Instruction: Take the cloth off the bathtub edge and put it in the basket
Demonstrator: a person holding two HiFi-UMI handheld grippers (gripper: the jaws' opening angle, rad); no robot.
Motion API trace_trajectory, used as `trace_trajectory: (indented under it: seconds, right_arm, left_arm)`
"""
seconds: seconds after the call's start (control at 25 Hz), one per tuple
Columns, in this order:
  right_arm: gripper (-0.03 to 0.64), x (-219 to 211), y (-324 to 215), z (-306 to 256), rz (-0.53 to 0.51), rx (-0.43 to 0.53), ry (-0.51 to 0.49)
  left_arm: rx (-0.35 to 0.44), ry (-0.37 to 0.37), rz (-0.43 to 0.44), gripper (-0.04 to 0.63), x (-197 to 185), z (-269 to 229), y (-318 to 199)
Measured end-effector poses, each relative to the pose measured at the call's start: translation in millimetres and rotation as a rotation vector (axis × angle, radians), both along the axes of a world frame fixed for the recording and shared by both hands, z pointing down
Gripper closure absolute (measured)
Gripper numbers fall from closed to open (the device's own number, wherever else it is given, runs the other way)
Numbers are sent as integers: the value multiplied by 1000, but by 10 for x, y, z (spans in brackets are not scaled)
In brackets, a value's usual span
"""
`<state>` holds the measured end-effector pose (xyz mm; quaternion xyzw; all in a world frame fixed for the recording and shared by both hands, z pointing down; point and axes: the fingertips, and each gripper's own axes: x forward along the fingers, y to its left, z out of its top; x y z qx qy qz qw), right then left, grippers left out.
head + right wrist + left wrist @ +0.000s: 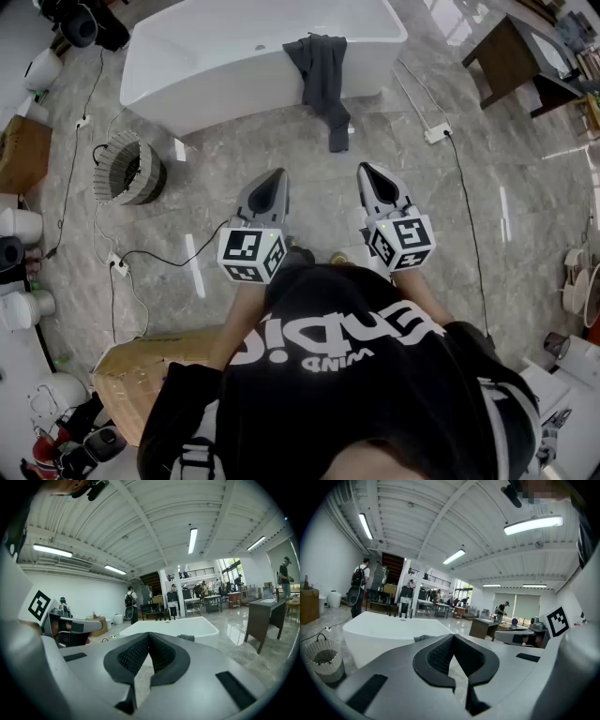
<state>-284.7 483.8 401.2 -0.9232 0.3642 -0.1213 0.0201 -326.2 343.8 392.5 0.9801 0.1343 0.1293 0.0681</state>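
A dark grey cloth [322, 70] hangs over the near rim of a white freestanding bathtub [187, 66] at the far end of the polished grey stone floor [525, 234], with its lower end trailing down the tub's outer wall to the floor. A round woven basket [141, 183] of pale and dark strips stands on the floor to the left of the tub's near side, well apart from the cloth. The left gripper [275, 176] and the right gripper [367, 171] are held side by side in front of the person, both pointing toward the tub and short of it. In its own view the left gripper has its dark ribbed pads meeting at the tips with nothing between them, and the right gripper's pads are pressed together in the same way (each leaves only the small hollow behind the tips). A white power strip [436, 133] lies on the floor to the right of the cloth, a brown wooden table [511, 56] stands beyond it, and a cardboard box [141, 370] sits at the person's left.
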Motion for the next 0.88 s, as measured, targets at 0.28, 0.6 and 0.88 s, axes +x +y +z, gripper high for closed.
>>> trace_trajectory:
  seconds: [0.28,0.6,0.88]
  right_arm:
    - [603,83,-155,29,9,12,-10]
    - [603,97,-462,52,3,17,-4]
    - [603,104,-753,114,14,29,-5]
  left_arm:
    - [1,11,6,583,139,-13,-145]
    - [30,29,28,583,265,-13,-470]
    - [45,41,90,583,353,45,-737]
